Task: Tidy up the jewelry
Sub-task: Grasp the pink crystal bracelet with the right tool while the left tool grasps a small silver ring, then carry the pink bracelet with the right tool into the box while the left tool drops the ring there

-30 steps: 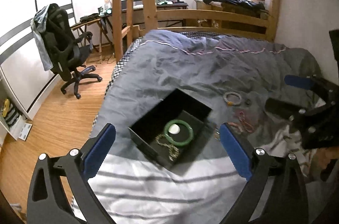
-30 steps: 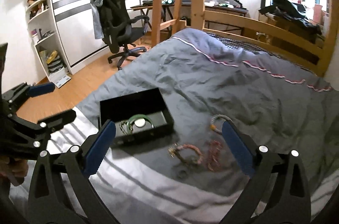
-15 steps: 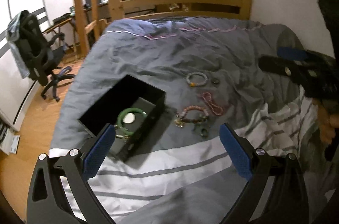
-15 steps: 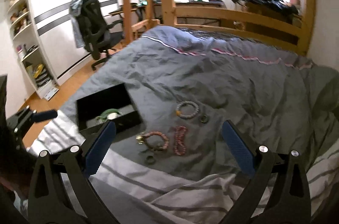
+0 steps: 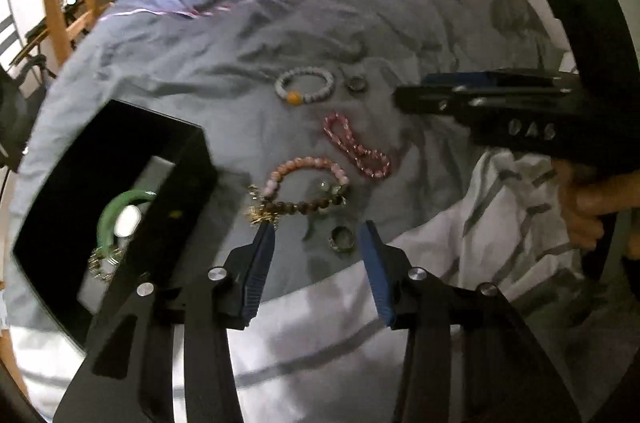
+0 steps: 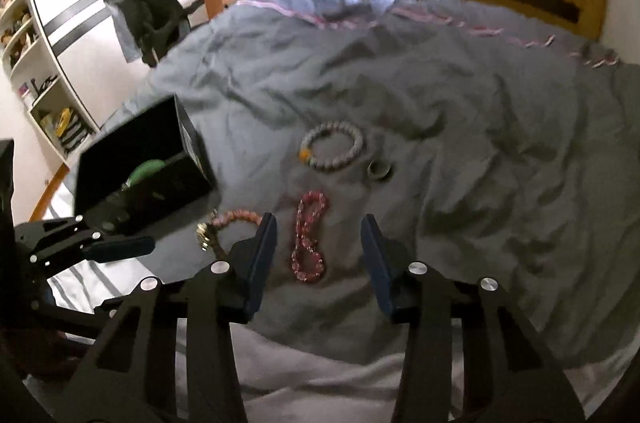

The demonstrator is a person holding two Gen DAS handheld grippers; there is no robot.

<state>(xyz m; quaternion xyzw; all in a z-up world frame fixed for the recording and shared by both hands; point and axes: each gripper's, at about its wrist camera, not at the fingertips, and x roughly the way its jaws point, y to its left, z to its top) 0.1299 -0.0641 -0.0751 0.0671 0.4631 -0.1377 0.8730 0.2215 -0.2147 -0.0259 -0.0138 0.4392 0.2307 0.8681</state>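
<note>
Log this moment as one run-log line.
left gripper: closing, nothing gripped, over ring | right gripper: closing, nothing gripped, over red bracelet | black box: green bangle inside

Both fisheye views look steeply down, close over the grey rumpled bed cover (image 5: 248, 35). The left view sits nearer the open black rectangular box (image 5: 120, 159); both share the twisted pink bead bracelet (image 6: 308, 239) and that box.
</note>
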